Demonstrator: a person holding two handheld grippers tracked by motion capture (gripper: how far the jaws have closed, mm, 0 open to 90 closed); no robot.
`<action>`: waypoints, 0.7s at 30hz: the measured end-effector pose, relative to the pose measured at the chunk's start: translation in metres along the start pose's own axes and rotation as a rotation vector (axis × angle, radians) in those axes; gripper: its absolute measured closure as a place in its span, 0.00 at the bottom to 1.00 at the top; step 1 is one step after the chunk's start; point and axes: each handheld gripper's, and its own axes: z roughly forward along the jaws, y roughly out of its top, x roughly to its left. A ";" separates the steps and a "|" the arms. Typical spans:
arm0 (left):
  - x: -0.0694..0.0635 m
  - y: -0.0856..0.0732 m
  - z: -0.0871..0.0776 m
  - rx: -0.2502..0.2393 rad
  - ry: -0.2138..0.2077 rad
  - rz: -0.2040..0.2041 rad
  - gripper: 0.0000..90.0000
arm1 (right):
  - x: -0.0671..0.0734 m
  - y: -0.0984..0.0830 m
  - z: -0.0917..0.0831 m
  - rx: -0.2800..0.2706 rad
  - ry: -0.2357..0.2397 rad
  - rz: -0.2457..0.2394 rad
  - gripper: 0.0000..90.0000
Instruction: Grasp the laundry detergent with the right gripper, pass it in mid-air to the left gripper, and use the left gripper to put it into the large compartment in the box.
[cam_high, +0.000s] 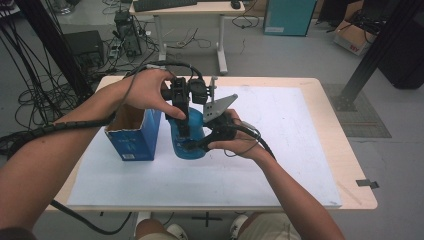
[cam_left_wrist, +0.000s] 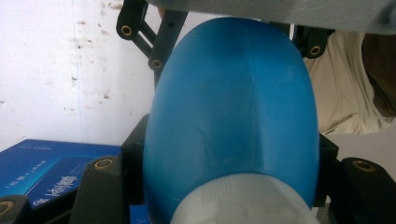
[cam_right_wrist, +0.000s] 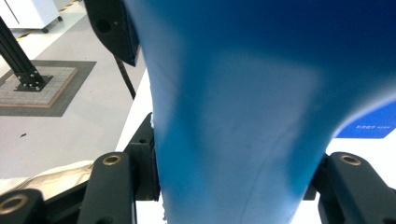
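Blue plastic bottle (cam_high: 191, 140) with a white cap is standing upright on the white mat (cam_high: 280, 150), long axis vertical, just beside the open blue cardboard box (cam_high: 132, 137). Left gripper (cam_high: 183, 131) is coming down from above, clamping near the cap. Right gripper (cam_high: 192, 145) is squeezing the lower body from the side.

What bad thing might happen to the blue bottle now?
Both the left gripper and the right gripper are clamped on the smooth, rounded blue bottle. It might squeeze out and drop onto the white mat. The open blue box stands right beside it, so a slip or swing could knock it over.
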 end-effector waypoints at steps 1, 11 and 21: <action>0.000 0.000 0.000 -0.003 0.005 0.001 0.42 | 0.000 0.000 0.000 -0.001 0.002 0.001 0.48; 0.000 0.000 0.001 -0.011 0.013 -0.002 0.43 | 0.000 0.000 -0.001 -0.002 0.006 0.004 0.47; 0.000 0.000 0.000 -0.009 0.011 -0.006 0.43 | 0.001 0.000 0.000 -0.012 0.022 0.038 0.47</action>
